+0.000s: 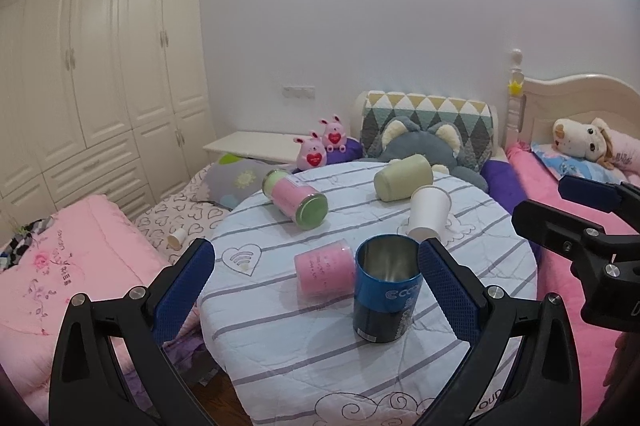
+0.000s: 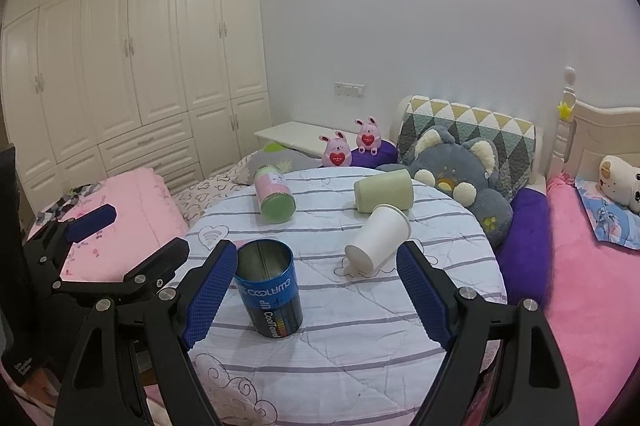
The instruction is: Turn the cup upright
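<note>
On a round table (image 2: 360, 346) draped in striped cloth, a blue cup (image 2: 269, 286) stands upright between both hand-held grippers, left (image 1: 316, 286) and right (image 2: 316, 290), jaws spread wide and empty, while a white paper cup (image 2: 378, 240) lies tipped nearby, seemingly next to right.

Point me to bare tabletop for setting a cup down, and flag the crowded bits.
Free: the near strip of the table between the blue tin and the front edge, and the right side past the white paper cup. Crowded: the far half, where the green-ended pink can and green cup lie close; the pink cup touches the tin's left.
</note>
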The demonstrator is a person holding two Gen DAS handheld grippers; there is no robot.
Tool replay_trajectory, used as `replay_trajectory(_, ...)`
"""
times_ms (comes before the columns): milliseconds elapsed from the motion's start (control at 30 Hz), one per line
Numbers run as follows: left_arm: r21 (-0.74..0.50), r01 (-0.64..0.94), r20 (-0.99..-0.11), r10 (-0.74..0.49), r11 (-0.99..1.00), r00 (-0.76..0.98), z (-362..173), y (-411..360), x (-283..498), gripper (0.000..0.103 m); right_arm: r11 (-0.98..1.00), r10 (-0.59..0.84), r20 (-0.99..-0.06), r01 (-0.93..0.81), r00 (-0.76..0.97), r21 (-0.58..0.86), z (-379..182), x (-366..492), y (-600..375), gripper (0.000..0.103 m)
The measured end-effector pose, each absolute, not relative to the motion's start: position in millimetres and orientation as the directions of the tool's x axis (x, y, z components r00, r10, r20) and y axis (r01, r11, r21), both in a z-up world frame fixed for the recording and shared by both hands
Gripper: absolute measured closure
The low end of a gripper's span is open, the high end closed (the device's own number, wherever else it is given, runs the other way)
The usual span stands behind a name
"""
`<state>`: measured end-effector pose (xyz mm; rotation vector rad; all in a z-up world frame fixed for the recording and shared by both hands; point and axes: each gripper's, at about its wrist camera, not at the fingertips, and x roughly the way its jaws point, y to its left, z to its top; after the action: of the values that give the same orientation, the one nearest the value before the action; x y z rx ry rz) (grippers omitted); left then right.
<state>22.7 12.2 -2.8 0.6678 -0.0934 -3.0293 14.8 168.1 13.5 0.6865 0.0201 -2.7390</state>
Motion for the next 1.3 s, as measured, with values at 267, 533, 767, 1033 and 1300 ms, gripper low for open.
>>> replay_trajectory(267,0.068,0.026,-0.419,-0.052,-0.997,-0.906,-1.0,16.1,25.4,0.000,-0.950,-0.298,-0.457,0.305,-0.838,0.061,15.0,17.8,171.3,0.020)
replay_trajectory(533,0.075,0.030,-0.410,-0.058,-0.997,-0.910,-0.7,18.9,27.8,0.000,-0.950,-0.300,-0.455,0.306,-0.838,0.063,14.4,18.4,175.1,0.020)
replay_trajectory(767,0.081,0.031,-0.411,-0.062,-0.996,-0.909,-0.8,19.5,28.4,0.000,-0.950,-0.299,-0.459,0.306,-0.836,0.061,12.5,18.6,173.7,0.020)
replay_trajectory(1033,0.089,0.035,-0.416,-0.069,-0.995,-0.907,-1.6,23.0,25.6,0.000,-0.951,-0.295,-0.461,0.303,-0.837,0.059,13.0,20.5,174.6,0.020)
replay_trajectory(1300,0.095,0.034,-0.410,-0.071,-0.995,-0.909,-2.5,26.0,25.9,0.000,-0.951,-0.295,-0.462,0.302,-0.836,0.061,13.1,21.0,175.7,0.020)
